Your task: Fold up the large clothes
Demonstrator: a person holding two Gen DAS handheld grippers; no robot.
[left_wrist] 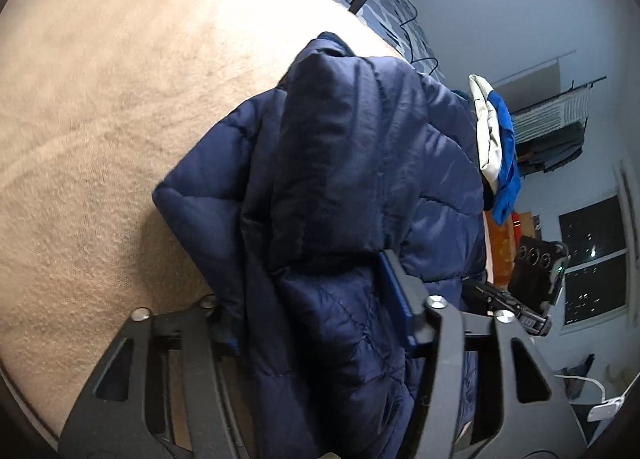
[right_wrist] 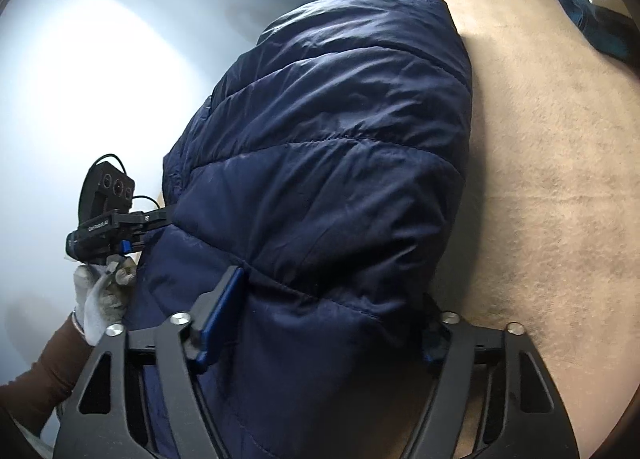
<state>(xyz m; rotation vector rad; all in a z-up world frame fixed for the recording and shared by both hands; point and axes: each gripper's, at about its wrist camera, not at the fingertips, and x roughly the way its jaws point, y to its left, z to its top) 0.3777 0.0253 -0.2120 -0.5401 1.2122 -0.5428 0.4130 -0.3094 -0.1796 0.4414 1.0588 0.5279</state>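
Left wrist view: your left gripper pinches a thick fold of the jacket at lower centre; jacket hangs mid-frame over the tan bed.

Right wrist view: right gripper clamps the jacket hem, lower centre. Keep both pinches level, lower together onto the bed, and don't let the slick padding slip.

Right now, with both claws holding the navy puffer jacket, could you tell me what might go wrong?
1. The puffer jacket is thick and slick; it may slip from the right claw.
2. The left claw holds bunched layers, so the fold may land uneven on the tan blanket.
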